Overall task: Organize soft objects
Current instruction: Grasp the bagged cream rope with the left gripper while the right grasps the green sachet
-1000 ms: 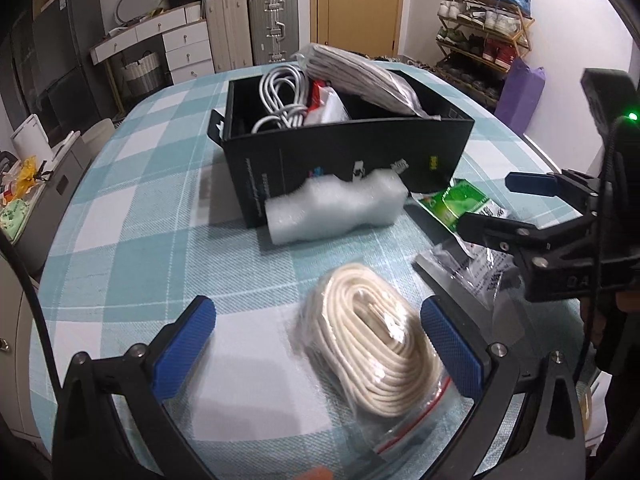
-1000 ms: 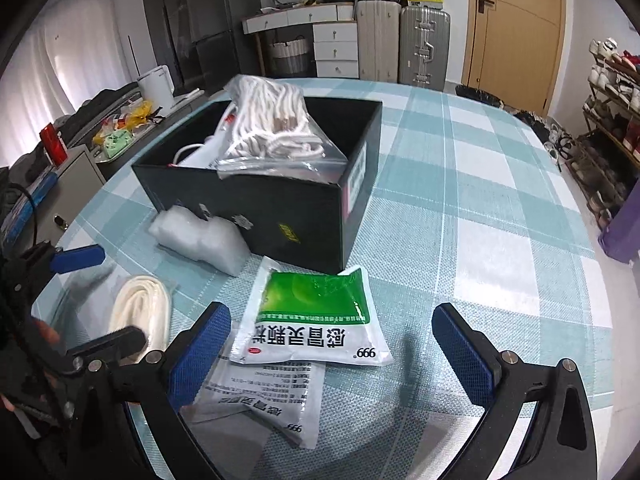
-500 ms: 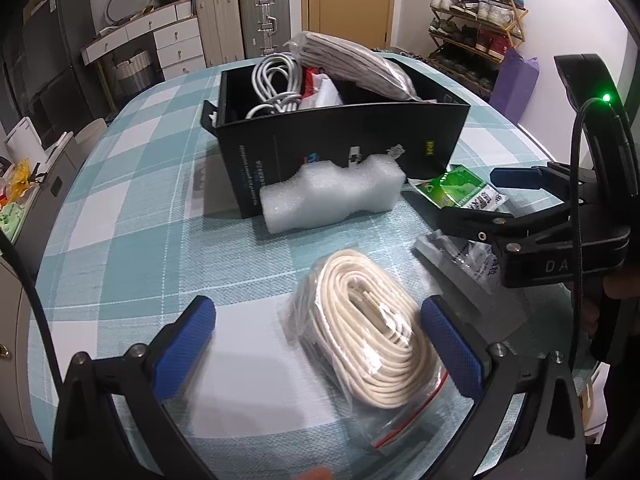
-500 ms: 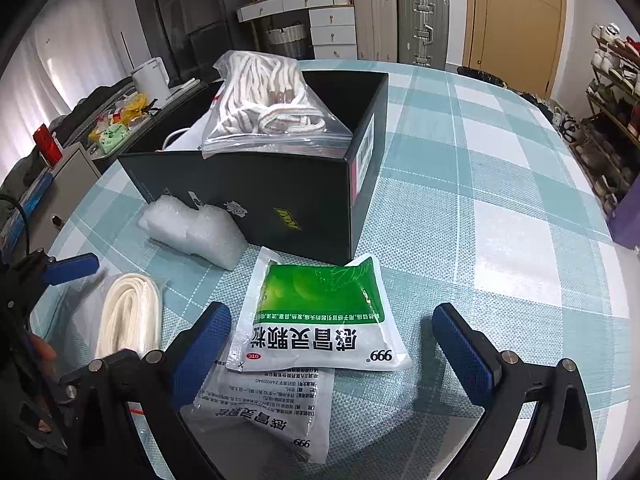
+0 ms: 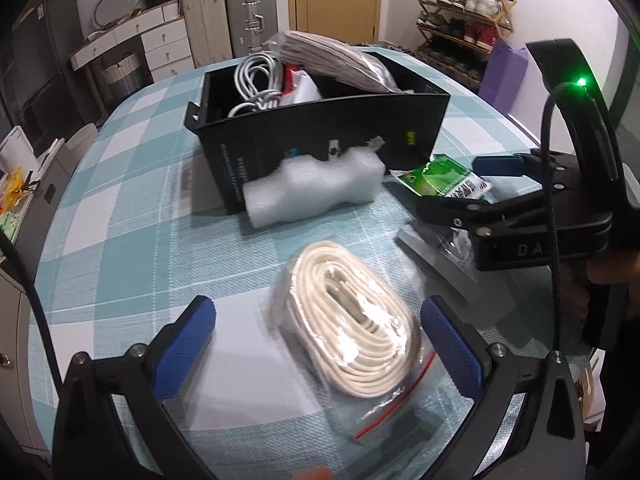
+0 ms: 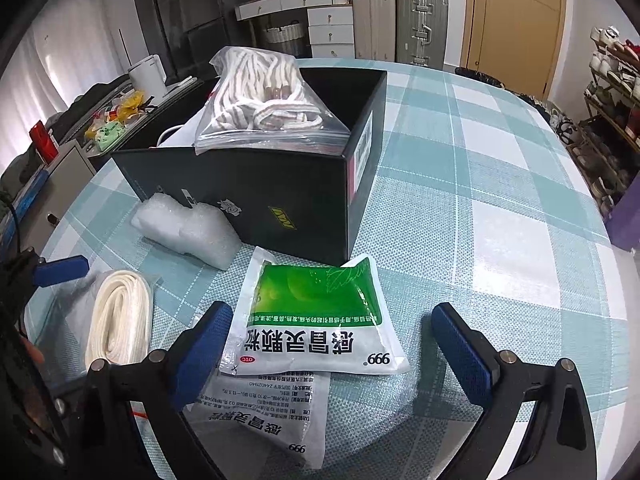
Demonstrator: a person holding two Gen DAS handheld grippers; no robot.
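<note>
The left gripper (image 5: 318, 344) stands wide open with nothing clamped; a zip bag of coiled cream cord (image 5: 352, 320) lies on the table between its blue pads (image 5: 452, 344), nearer the right one. The right gripper (image 6: 332, 344) is also wide open, its jaws having just closed a little, and grips nothing: the green-and-white medicine sachet (image 6: 316, 320) lies flat between its pads, close to the left pad, overlapping a second sachet (image 6: 268, 420) nearer the camera. Beyond both, a white foam wrap roll (image 5: 316, 188) rests against the black cardboard box (image 6: 256, 196), which holds a bag of striped rope (image 6: 268, 100) and white cables (image 5: 256, 84) on the checked tablecloth (image 6: 500, 216).
</note>
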